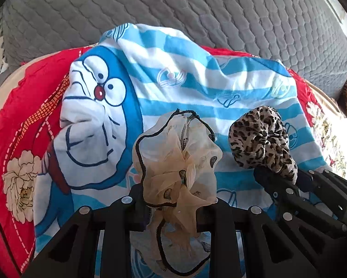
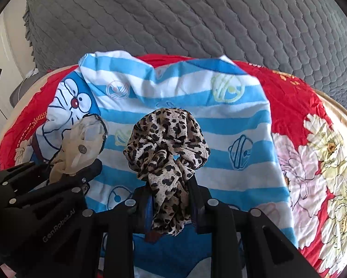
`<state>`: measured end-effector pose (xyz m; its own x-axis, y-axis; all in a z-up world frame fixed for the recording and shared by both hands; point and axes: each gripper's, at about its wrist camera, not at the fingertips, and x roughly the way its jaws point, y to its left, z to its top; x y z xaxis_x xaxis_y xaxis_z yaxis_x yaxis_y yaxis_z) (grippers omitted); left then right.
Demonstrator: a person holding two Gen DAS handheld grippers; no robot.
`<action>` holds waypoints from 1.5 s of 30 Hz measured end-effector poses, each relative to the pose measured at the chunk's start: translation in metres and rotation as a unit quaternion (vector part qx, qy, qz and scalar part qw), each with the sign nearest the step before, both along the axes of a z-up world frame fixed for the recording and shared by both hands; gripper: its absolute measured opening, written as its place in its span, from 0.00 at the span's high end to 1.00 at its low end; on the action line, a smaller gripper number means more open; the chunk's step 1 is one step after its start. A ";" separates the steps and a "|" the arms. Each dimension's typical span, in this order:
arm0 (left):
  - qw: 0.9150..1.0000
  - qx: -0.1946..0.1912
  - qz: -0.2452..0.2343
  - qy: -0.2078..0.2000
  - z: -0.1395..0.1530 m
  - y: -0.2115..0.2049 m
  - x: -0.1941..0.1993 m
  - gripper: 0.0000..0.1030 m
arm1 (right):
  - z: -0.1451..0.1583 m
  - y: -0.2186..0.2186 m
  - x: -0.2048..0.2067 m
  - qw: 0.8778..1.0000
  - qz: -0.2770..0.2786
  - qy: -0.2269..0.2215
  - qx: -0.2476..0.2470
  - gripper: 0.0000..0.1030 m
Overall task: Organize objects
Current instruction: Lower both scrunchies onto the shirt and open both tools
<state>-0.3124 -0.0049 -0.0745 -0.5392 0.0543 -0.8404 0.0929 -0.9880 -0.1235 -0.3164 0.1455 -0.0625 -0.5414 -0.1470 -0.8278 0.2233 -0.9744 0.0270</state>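
Item 1. Left hand-held gripper (image 1: pixel 171 205): I hold it closed on the cream scrunchie (image 1: pixel 175 162), a sheer, floppy piece with black edging and small spots. Much of the fabric billows above my fingers (image 1: pixel 136 206); a loose tail hangs below them.

Item 2. Right hand-held gripper (image 2: pixel 170 199): I hold it closed on the leopard scrunchie (image 2: pixel 166 148). The bunched ring stands above the grip; a fold trails down between the jaws.

Item 3. Striped cartoon cloth (image 2: pixel 196 115): blue and white, rumpled, spread beneath both scrunchies. Whether either scrunchie touches it, I cannot tell.

Item 4. Red floral cloth (image 2: pixel 296 106): lies under the striped cloth and shows at both sides.

Item 5. Grey quilted cover (image 2: pixel 196 18): fills the background beyond the cloths.

Handling note, my judgement only. Both pieces appear lifted and ready to be carried to a common place; where that place is, the views do not show. The two grippers sit just beside each other, so I would keep them level and apart enough that the fabrics do not tangle. The cream one is slippery-looking and pinched through thin gauze; I would hold firm pressure and move slowly. On setting down, I would lower until the fabric rests, then open wide, since the hanging tail could catch on a finger and drag the piece back up.
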 end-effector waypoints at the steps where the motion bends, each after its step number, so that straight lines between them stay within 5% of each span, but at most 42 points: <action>1: 1.000 -0.002 -0.001 0.001 -0.001 0.001 0.000 0.69 | -0.002 0.000 -0.001 1.000 -0.001 -0.005 0.001 0.76; 12: 1.000 -0.018 -0.009 0.007 -0.005 0.002 0.003 0.63 | -0.013 0.005 -0.005 1.000 -0.005 -0.026 -0.005 0.72; 23: 0.999 -0.037 -0.001 0.003 0.007 -0.001 0.012 0.31 | -0.004 0.015 -0.003 1.000 -0.008 -0.021 0.003 0.48; 39: 0.998 -0.052 -0.021 0.016 0.030 -0.008 0.035 0.20 | 0.028 0.026 0.016 1.000 -0.010 -0.002 -0.016 0.27; 45: 0.999 -0.021 -0.018 0.016 0.034 -0.013 0.038 0.18 | 0.036 0.027 0.025 1.000 -0.004 0.002 -0.016 0.22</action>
<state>-0.2742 -0.0175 -0.0405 -0.5644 0.0391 -0.8246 0.0545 -0.9949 -0.0845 -0.2910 0.1721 -0.0261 -0.5457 -0.1691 -0.8207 0.2148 -0.9749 0.0580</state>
